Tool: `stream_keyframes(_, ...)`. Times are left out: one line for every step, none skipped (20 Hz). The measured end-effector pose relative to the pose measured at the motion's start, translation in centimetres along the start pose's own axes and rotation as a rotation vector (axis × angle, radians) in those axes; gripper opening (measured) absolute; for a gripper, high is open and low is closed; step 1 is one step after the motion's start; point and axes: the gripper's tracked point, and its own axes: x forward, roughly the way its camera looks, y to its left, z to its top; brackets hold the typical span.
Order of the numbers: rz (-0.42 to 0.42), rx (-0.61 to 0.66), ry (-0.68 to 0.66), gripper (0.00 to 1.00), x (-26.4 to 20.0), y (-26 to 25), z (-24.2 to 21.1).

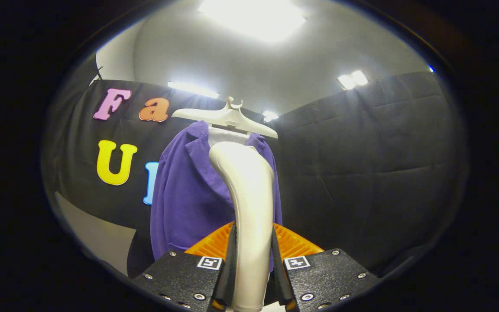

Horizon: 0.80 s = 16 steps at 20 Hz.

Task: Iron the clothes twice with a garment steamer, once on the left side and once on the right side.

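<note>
Your gripper has its jaws closed tight on the handle of the garment steamer, which rises upright between them with its head at the collar of the purple shirt on the hanger just ahead. It looks like a pass is about to start; next, draw the head down one side, staying close to the cloth.

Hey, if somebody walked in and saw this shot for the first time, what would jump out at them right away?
First, the pale garment steamer handle rising straight up between the fingers of the tongs, which are shut on it. Just beyond it hangs a purple garment on a white hanger, in front of the booth's black cloth wall. Bright ceiling lights glare overhead.
</note>
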Motion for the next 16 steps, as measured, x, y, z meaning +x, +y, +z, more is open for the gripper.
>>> stream_keyframes(-0.018,0.000,-0.008,0.38,1.1,-0.4,0.3)
stream_keyframes(-0.033,-0.001,-0.018,0.38,2.2,-0.7,0.8)
stream_keyframes(-0.045,0.002,-0.030,0.38,3.3,-0.9,1.4)
stream_keyframes(-0.058,0.004,-0.044,0.38,4.4,-1.1,2.0)
stream_keyframes(-0.074,0.000,-0.054,0.38,5.6,-1.3,2.5)
stream_keyframes(-0.089,-0.005,-0.062,0.38,6.8,-1.6,3.0)
stream_keyframes(-0.104,-0.006,-0.065,0.38,7.9,-1.8,3.3)
stream_keyframes(-0.116,-0.006,-0.066,0.38,9.0,-1.9,3.6)
stream_keyframes(-0.125,-0.009,-0.068,0.38,10.1,-1.9,3.7)
stream_keyframes(-0.134,-0.015,-0.062,0.38,11.2,-2.0,3.4)
stream_keyframes(-0.144,-0.018,-0.051,0.38,12.2,-2.1,3.1)
stream_keyframes(-0.154,-0.021,-0.040,0.38,13.2,-2.2,2.7)
stream_keyframes(-0.166,-0.026,-0.025,0.38,14.0,-2.4,2.1)
stream_keyframes(-0.177,-0.031,-0.011,0.38,14.9,-2.4,1.3)
stream_keyframes(-0.180,-0.039,0.003,0.38,15.7,-2.4,0.6)
stream_keyframes(-0.177,-0.044,0.016,0.38,16.4,-2.2,-0.2)
